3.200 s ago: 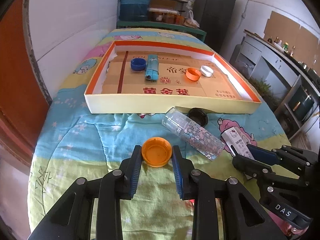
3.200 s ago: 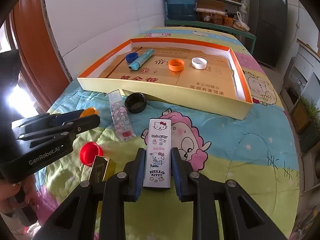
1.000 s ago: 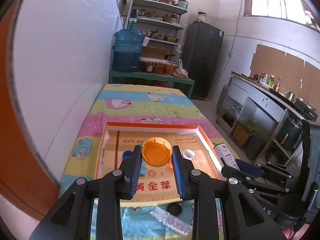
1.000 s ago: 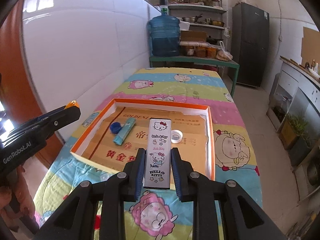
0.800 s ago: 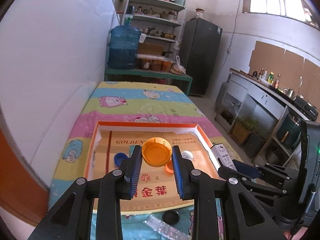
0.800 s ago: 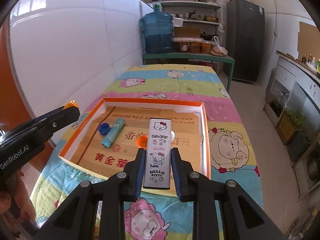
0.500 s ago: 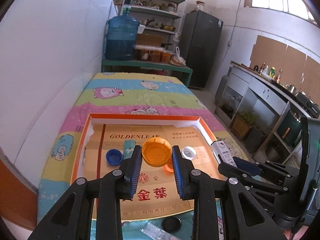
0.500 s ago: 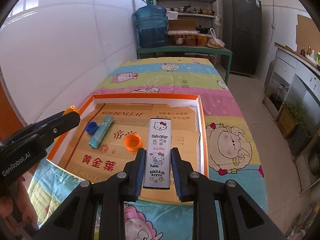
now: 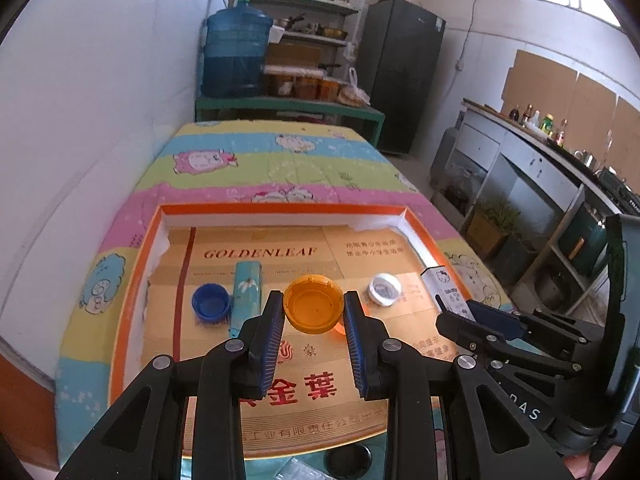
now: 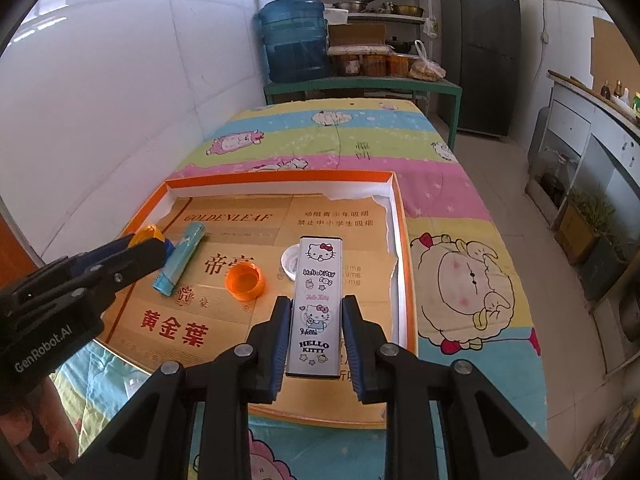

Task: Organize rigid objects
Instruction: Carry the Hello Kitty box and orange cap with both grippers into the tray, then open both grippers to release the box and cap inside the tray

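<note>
My left gripper [image 9: 314, 312] is shut on an orange cap [image 9: 313, 303] and holds it above the shallow orange-rimmed box [image 9: 280, 209]. My right gripper [image 10: 316, 316] is shut on a white Hello Kitty tin [image 10: 317, 304], held over the box's [image 10: 400, 216] right half. Inside the box lie a blue cap [image 9: 211, 305], a teal tube [image 9: 246, 288], a white cap [image 9: 385, 289] and a second orange cap [image 10: 244, 275], mostly hidden behind the held cap in the left wrist view. The right gripper [image 9: 472, 312] with its tin shows at the right of the left wrist view.
The box sits on a table under a cartoon-print cloth [image 10: 360, 136]. A black cap [image 9: 348, 458] and a clear patterned case [image 9: 298, 470] lie on the cloth in front of the box. A white wall runs along the left. A water jug [image 9: 236, 56] and shelves stand beyond the table.
Both grippers have moved forward and down toward the box, which now looks larger and closer. Each keeps its hold on its object.
</note>
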A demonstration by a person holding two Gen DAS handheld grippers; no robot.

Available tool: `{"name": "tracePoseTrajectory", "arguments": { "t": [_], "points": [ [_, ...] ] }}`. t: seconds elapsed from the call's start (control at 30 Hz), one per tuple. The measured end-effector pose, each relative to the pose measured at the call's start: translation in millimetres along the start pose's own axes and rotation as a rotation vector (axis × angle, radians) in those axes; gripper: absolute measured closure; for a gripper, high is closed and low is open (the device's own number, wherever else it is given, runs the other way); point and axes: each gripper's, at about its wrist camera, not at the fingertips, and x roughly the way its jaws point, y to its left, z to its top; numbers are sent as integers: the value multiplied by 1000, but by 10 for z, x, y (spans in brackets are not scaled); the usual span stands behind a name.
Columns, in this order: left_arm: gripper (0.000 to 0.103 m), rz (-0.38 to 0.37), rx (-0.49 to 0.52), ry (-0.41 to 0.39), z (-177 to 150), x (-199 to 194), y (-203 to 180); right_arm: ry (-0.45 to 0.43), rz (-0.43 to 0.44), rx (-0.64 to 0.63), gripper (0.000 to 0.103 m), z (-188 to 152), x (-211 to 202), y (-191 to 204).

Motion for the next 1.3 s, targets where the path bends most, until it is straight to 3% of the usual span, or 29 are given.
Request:
{"name": "tracePoseTrajectory", "arguments": {
  "t": [0.33, 0.83, 1.3],
  "points": [
    [73, 23, 30, 122, -152, 389, -31, 39, -8, 6, 77, -44, 173, -47],
    [73, 29, 45, 161, -226, 524, -57, 78, -13, 15, 77, -81, 330, -77],
    [69, 35, 65, 143, -245, 533, -64, 83, -49, -24, 76, -123, 387, -14]
  ]
}}
